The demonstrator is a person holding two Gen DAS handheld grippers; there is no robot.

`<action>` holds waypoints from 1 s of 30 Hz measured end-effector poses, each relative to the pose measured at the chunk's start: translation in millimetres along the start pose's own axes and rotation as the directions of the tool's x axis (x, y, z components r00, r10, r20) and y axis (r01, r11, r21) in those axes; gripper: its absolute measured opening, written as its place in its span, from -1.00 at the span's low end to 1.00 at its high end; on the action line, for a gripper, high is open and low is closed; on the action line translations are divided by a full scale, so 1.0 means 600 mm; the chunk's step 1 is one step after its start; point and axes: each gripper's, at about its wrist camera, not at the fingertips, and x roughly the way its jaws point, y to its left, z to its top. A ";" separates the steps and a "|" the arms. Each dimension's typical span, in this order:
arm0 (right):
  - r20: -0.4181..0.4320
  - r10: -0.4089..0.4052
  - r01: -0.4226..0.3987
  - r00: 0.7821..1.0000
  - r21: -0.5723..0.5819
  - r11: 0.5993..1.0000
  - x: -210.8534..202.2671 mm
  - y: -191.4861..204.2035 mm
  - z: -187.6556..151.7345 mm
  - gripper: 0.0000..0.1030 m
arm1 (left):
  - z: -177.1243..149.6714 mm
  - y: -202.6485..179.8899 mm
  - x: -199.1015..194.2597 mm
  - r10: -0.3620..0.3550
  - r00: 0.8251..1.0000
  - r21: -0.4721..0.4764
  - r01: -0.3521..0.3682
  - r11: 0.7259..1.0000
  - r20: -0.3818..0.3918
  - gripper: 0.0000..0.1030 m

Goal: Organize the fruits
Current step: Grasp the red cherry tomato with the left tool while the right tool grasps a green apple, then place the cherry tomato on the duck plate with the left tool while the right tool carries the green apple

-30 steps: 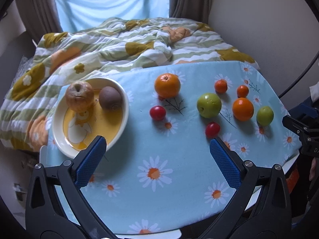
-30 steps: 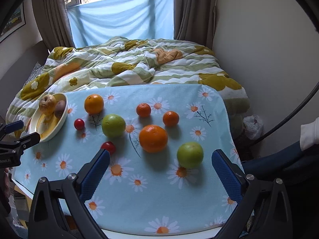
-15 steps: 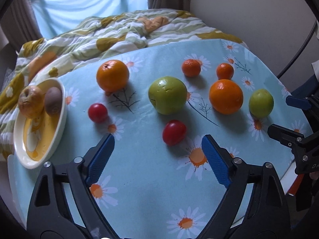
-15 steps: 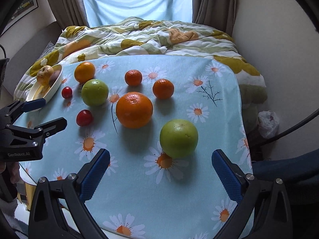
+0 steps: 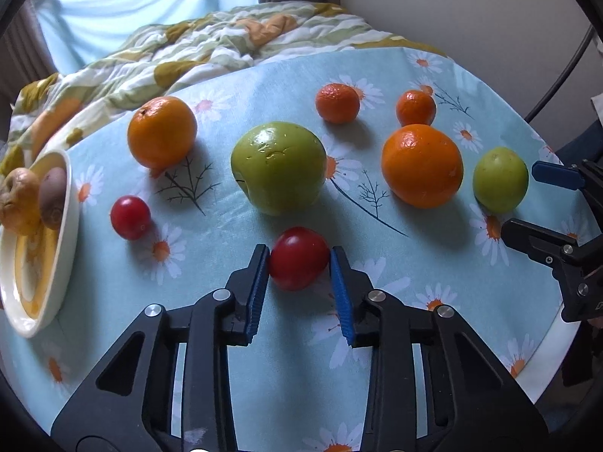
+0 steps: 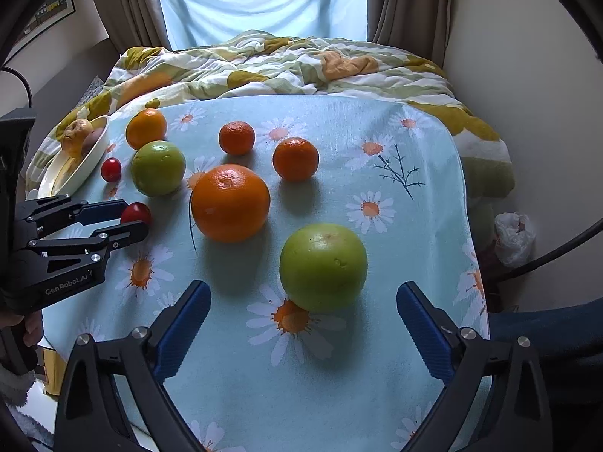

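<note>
My left gripper (image 5: 299,260) is shut on a small red fruit (image 5: 298,258) that rests on the daisy tablecloth (image 5: 286,342); it also shows in the right wrist view (image 6: 135,214). My right gripper (image 6: 301,316) is open, its fingers either side of a green apple (image 6: 323,266), not touching it. A bigger green apple (image 5: 278,171), two large oranges (image 5: 422,165) (image 5: 162,136), two mandarins (image 5: 337,102) (image 5: 415,107) and another red fruit (image 5: 130,217) lie around. A yellow-white bowl (image 5: 56,286) at the left holds two brownish fruits (image 5: 19,196).
A rumpled flowered quilt (image 6: 271,64) lies on the bed behind the table. A wall stands at the right. The table's right edge drops off near a white plastic bag (image 6: 514,237) on the floor.
My left gripper moved right and forward to the near red fruit and closed on it. My right gripper moved closer to the green apple and stays open.
</note>
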 end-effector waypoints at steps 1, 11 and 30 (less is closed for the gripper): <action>0.001 0.000 0.000 1.000 0.000 1.000 0.000 0.000 0.000 0.86 | -0.001 -0.001 0.000 0.003 1.000 0.004 -0.003 1.000 -0.001 -0.25; -0.004 0.003 -0.003 1.000 -0.005 1.000 0.010 -0.005 0.004 0.65 | -0.011 0.000 -0.006 0.004 1.000 -0.002 -0.004 1.000 -0.006 -0.25; 0.014 -0.022 0.022 1.000 -0.027 0.999 0.005 -0.014 0.019 -0.06 | -0.033 0.002 -0.056 0.012 0.999 -0.054 -0.010 0.999 0.036 -0.25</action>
